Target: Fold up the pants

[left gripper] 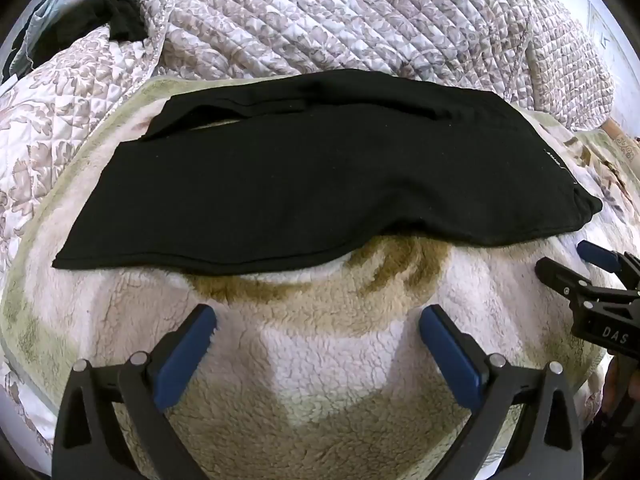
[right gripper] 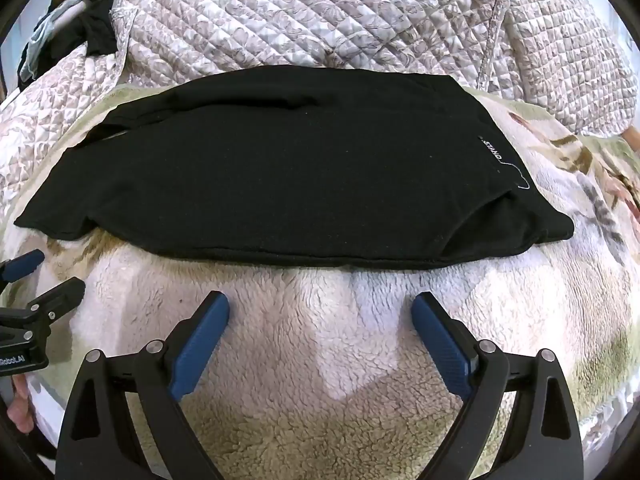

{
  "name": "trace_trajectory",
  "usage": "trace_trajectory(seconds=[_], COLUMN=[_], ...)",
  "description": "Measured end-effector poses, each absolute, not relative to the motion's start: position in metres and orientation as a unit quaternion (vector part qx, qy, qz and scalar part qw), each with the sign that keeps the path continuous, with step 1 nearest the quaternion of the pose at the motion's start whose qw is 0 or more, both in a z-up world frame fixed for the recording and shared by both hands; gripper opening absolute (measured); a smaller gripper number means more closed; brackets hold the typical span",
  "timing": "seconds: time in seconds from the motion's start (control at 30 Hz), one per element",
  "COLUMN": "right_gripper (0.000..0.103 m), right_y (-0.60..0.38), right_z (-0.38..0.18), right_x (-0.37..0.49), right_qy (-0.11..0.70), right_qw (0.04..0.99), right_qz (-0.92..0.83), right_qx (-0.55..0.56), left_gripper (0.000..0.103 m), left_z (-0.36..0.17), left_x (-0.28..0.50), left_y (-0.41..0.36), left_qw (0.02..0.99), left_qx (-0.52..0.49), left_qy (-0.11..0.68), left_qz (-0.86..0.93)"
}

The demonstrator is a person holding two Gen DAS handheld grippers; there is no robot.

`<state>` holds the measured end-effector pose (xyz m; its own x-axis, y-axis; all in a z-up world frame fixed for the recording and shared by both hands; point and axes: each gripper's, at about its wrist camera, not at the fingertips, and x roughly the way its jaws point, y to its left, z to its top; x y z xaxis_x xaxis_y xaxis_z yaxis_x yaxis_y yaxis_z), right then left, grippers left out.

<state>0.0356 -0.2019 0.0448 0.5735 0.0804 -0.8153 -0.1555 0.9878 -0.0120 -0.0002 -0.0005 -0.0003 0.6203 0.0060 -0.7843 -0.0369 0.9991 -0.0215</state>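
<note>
Black pants (left gripper: 320,176) lie flat across the fleece blanket (left gripper: 320,360); left gripper (left gripper: 318,320) and right gripper (right gripper: 320,308) hover spread apart, empty, over bare fleece just short of the near edge

Your matt black knit pants (left gripper: 304,184) lie on shaggy fleece blanket (left gripper: 320,360); the quilted bedspread (left gripper: 320,20) looks faintly satiny, perhaps
</note>
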Motion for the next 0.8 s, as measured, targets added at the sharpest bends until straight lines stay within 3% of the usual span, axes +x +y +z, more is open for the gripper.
trace_trajectory(seconds=[0.8], right_gripper=[0.095], right_y=[-0.2013], right_z=[0.044], right_x=[0.0357], right_qy=[0.456], right_qw=[0.886], right_qz=[0.066], right_qx=[-0.043], left_gripper=[0.103], left_z=[-0.0002], left_x=[0.0001], left_y=[-0.0006], left_qw=[0.899], left_qx=[-0.017], left_qy=[0.437], left_qz=[0.012])
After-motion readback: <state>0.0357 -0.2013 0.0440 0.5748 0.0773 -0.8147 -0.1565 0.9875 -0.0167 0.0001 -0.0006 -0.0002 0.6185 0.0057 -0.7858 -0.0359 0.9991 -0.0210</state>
